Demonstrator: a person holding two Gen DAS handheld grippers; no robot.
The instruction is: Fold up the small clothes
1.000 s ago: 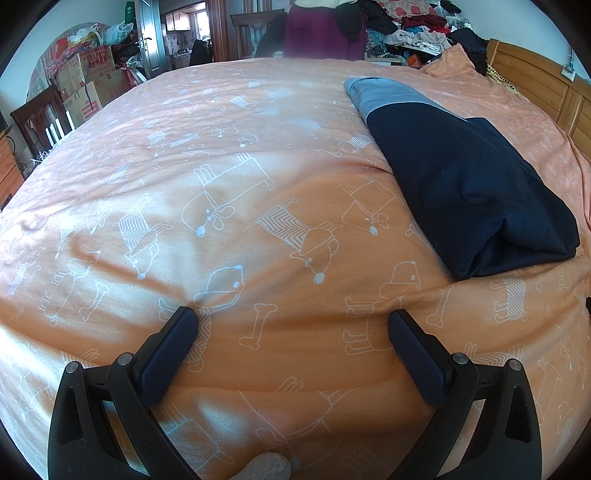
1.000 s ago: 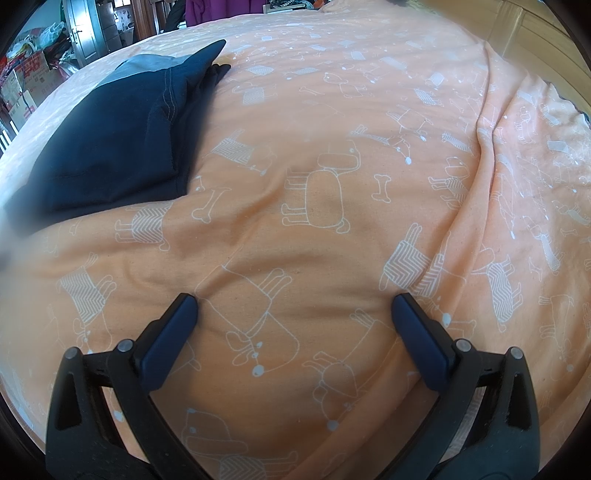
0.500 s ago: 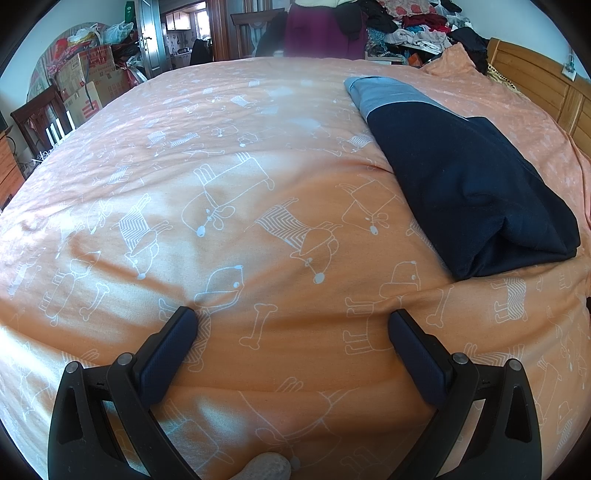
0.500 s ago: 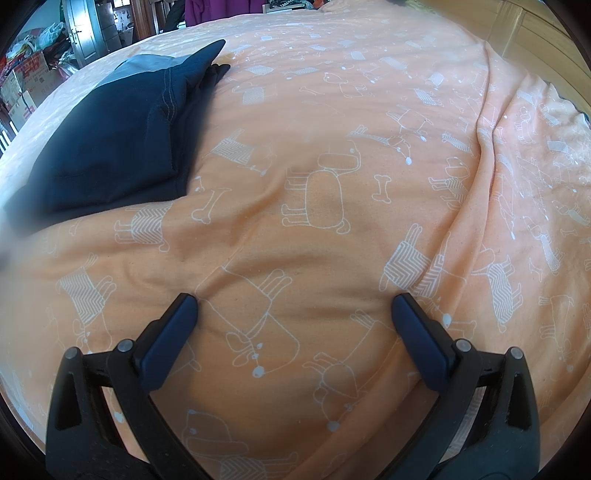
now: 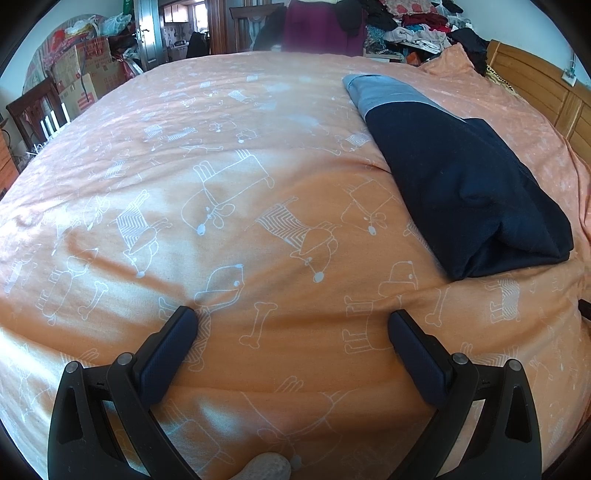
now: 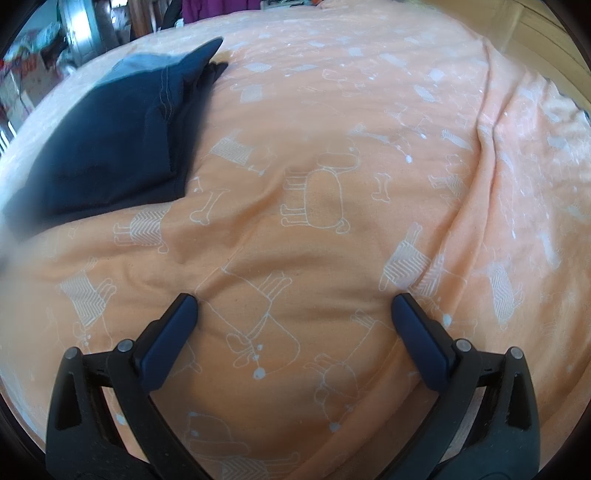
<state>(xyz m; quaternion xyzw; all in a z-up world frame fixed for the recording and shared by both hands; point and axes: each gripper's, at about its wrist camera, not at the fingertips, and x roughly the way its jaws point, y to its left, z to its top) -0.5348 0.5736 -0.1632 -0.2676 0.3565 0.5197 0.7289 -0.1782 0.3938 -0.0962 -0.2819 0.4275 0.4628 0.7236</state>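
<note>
A folded dark navy garment (image 5: 461, 184) with a grey-blue band at its far end lies on the orange bed cover (image 5: 221, 184). In the left wrist view it is at the right, well ahead of my left gripper (image 5: 291, 317), which is open over bare cover with nothing between its fingers. In the right wrist view the same navy garment (image 6: 122, 136) lies at the upper left. My right gripper (image 6: 295, 302) is open too, low over the cover, apart from the garment.
The orange bed cover (image 6: 332, 184) has white dog drawings and a long crease at the right. A wooden headboard (image 5: 535, 85) stands at the far right. Piled clothes (image 5: 406, 29), cardboard boxes (image 5: 81, 74) and a dark chair (image 5: 33, 114) line the room beyond the bed.
The right wrist view has shifted slightly, the garment now sitting a little lower and its far end blurred. The left wrist view is unchanged.
</note>
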